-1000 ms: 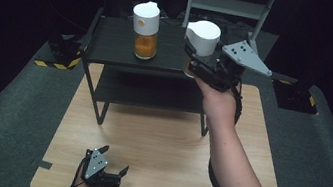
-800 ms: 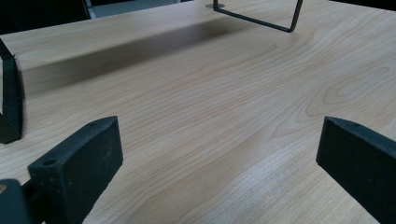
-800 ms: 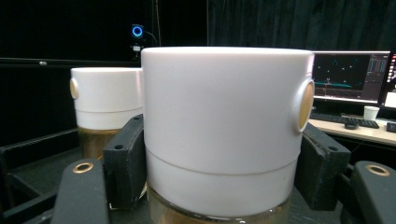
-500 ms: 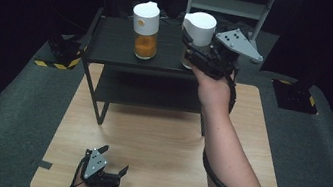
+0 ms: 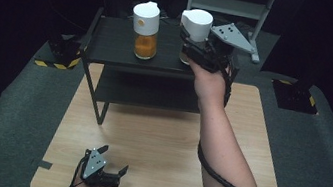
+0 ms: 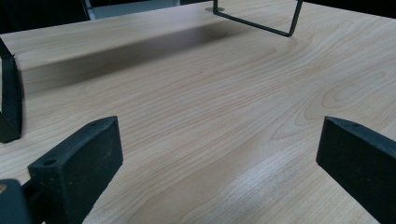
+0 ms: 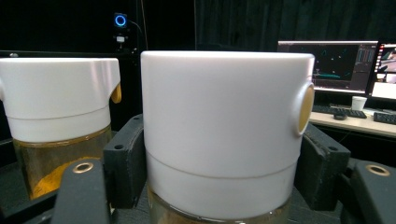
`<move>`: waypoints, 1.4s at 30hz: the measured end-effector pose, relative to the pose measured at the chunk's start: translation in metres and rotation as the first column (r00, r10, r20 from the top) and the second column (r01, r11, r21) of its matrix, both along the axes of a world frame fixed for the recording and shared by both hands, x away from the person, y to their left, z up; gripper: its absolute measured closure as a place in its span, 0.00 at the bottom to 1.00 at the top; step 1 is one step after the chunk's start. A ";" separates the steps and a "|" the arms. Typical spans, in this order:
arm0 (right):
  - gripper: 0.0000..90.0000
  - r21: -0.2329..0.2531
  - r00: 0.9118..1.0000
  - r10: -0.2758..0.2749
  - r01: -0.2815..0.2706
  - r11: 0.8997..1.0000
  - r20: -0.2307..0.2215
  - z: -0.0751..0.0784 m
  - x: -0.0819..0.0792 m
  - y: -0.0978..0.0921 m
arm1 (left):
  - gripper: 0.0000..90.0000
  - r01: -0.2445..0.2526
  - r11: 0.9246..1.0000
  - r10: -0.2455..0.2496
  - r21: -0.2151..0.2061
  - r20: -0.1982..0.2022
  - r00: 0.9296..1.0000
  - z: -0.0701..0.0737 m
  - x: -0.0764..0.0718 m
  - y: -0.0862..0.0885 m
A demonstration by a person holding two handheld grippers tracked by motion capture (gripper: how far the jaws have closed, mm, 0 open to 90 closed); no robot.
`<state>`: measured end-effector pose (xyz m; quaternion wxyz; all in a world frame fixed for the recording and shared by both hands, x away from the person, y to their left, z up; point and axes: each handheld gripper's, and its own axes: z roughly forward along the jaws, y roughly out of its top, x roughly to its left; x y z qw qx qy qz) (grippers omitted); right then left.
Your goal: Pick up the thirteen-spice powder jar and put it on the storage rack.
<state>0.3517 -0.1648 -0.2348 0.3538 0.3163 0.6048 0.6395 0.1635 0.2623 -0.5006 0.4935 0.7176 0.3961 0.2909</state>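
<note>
**Right gripper holds a jar upright at the shelf's right end**

Your right gripper (image 5: 196,52), upper centre of the high view, is clamped on a white-capped jar (image 5: 195,27); in the right gripper view its jaws press both sides of the jar (image 7: 227,135) just below the cap. The jar stands upright, long axis vertical, at the right end of the black shelf (image 5: 111,47). A second jar (image 5: 144,29) with orange contents stands just to its left, near but apart. Your left gripper (image 5: 110,165) rests at the lower left on the wooden table (image 5: 166,144), jaws spread wide, holding nothing, well apart from both jars. The right hand is clearly nearer.
</note>
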 end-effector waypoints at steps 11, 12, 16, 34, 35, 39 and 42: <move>0.33 -0.017 1.000 0.002 -0.002 1.000 -0.002 -0.001 0.003 0.005 | 0.01 0.000 1.000 0.000 -0.004 -0.001 1.000 0.000 0.000 0.001; 0.33 -0.016 1.000 0.002 -0.002 1.000 -0.002 -0.002 0.003 0.004 | 0.01 0.000 1.000 0.000 -0.004 -0.001 1.000 0.000 0.000 0.001; 0.33 -0.006 1.000 0.002 -0.002 1.000 -0.001 -0.004 0.003 0.004 | 0.01 0.001 1.000 -0.001 -0.003 -0.001 1.000 0.000 0.000 0.001; 0.31 -0.014 1.000 -0.001 0.001 1.000 -0.015 -0.002 0.002 0.005 | 0.01 0.001 1.000 -0.001 -0.012 -0.002 1.000 -0.001 0.000 0.002; 0.29 -0.018 1.000 -0.003 0.003 1.000 -0.015 -0.001 0.002 0.005 | 0.01 0.001 1.000 -0.001 -0.010 -0.002 1.000 0.000 0.000 0.002; 0.20 -0.016 1.000 -0.018 0.018 1.000 -0.013 0.000 -0.002 0.004 | 0.01 0.002 1.000 -0.002 -0.003 -0.002 1.000 0.000 0.000 0.001; 0.12 -0.012 0.999 -0.032 0.032 0.999 -0.015 0.000 -0.005 0.004 | 0.01 0.003 1.000 -0.003 -0.003 -0.003 1.000 0.000 0.000 0.001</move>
